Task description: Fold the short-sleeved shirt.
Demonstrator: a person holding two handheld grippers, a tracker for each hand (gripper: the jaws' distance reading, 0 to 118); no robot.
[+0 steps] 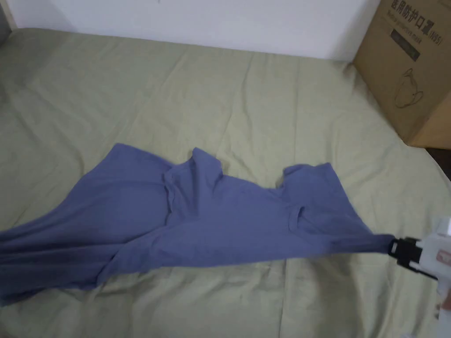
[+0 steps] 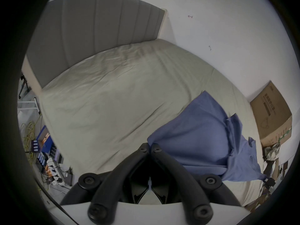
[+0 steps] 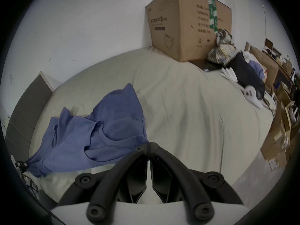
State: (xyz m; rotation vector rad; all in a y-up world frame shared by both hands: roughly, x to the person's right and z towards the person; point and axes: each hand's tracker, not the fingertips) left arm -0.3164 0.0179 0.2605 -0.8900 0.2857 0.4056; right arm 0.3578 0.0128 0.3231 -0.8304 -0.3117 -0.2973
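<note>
A blue short-sleeved shirt (image 1: 198, 215) is stretched left to right across a bed with a pale green sheet (image 1: 229, 101), its near edge pulled taut and its far part rumpled on the sheet. My right gripper (image 1: 398, 250) is shut on the shirt's right end near the bed's right side. In the right gripper view the jaws (image 3: 148, 145) pinch a stitched hem of the shirt (image 3: 103, 131). In the left gripper view my left gripper (image 2: 150, 146) is shut on the opposite corner of the shirt (image 2: 194, 139). Each gripper shows small in the other's view.
A large cardboard box (image 1: 409, 66) stands at the bed's far right corner against the white wall. A grey headboard (image 2: 97, 32) rises at the bed's left end. Boxes and clutter (image 3: 276, 131) crowd the floor to the right; cables and items (image 2: 45, 155) lie left.
</note>
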